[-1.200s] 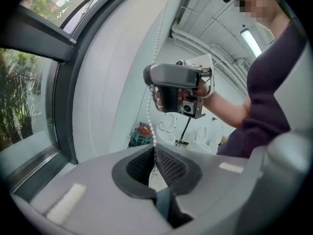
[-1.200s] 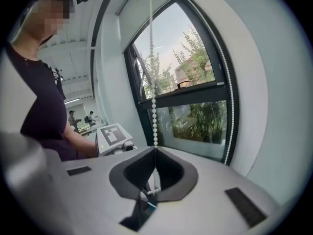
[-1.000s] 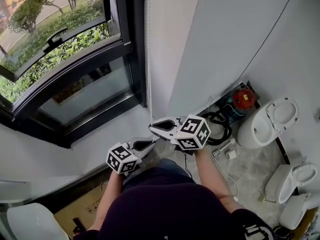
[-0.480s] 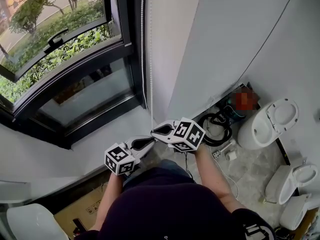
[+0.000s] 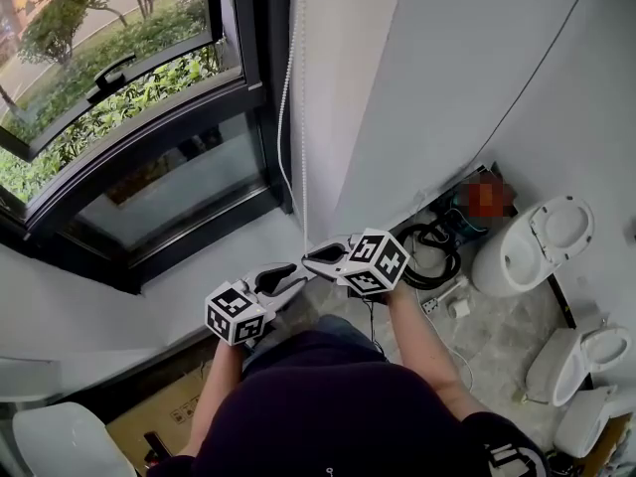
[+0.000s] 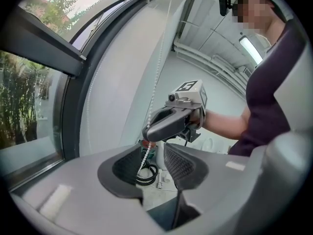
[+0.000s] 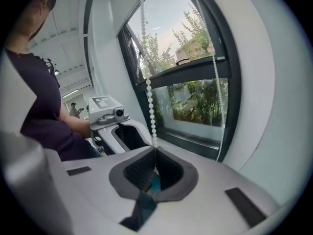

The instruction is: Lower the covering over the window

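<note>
In the head view, a white beaded pull cord (image 5: 304, 167) hangs down the pale wall (image 5: 447, 87) just right of the black-framed window (image 5: 268, 68). One strand runs straight and the other bows out to the left. The right gripper (image 5: 316, 257) meets the straight strand at its low end. The left gripper (image 5: 290, 274) sits just beside it, nearer and to the left. White toilet bowls (image 5: 527, 246) stand on the floor at the right.

In the left gripper view, the left gripper (image 6: 152, 155) has just been opening its jaws and they stand apart — the cord (image 6: 145, 155) drops between them, close to the left pad, and neither pad presses on it. Just beyond, the right gripper (image 6: 152, 131) has its closed tip on the cord.

In the right gripper view, the right gripper (image 7: 155, 158) has its jaws pressed together on the cord (image 7: 149, 97), which rises straight from them. A second strand hangs at the right against the frame. The left gripper (image 7: 131, 135) faces in from the left, jaws spread.
</note>
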The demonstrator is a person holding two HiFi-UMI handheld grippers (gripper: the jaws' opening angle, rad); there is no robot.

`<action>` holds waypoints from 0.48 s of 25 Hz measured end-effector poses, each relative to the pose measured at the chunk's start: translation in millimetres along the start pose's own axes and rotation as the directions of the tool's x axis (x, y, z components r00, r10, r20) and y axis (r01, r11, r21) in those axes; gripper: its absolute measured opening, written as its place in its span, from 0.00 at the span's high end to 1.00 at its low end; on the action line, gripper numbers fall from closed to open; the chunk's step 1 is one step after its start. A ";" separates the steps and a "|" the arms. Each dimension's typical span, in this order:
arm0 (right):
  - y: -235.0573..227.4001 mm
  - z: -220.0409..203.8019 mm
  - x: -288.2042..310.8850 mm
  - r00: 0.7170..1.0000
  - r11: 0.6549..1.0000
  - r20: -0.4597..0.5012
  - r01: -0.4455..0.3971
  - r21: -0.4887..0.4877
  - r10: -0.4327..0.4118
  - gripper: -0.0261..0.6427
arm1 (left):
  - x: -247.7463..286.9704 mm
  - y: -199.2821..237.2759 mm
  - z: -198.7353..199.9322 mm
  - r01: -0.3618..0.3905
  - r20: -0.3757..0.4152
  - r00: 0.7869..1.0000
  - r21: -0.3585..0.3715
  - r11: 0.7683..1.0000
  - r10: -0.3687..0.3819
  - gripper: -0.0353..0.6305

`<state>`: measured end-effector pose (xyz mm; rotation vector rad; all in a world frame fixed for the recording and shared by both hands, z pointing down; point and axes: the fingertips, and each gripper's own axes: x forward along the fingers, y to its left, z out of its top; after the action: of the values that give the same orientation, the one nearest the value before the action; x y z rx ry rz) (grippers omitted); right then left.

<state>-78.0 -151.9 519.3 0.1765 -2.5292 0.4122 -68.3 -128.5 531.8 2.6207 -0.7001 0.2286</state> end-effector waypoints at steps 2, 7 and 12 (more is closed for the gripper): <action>1.7 -6.4 4.6 0.999 1.000 -0.052 -0.003 -0.020 0.002 0.94 | -3.2 0.6 8.3 -0.008 0.031 0.999 -0.001 1.000 0.008 0.75; 17.2 -44.6 26.8 0.985 0.998 -0.169 -0.050 -0.028 0.044 0.94 | -9.6 -7.0 41.8 -0.004 0.129 0.992 0.034 0.999 0.000 0.75; 29.9 -72.7 43.5 0.972 0.994 -0.209 -0.105 0.020 0.106 0.94 | -8.1 -12.4 50.0 -0.012 0.115 0.993 0.072 0.997 0.004 0.75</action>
<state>-83.2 -101.4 593.5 0.0006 -2.3348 0.4590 -66.5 -136.8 480.3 2.7179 -0.7536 0.1076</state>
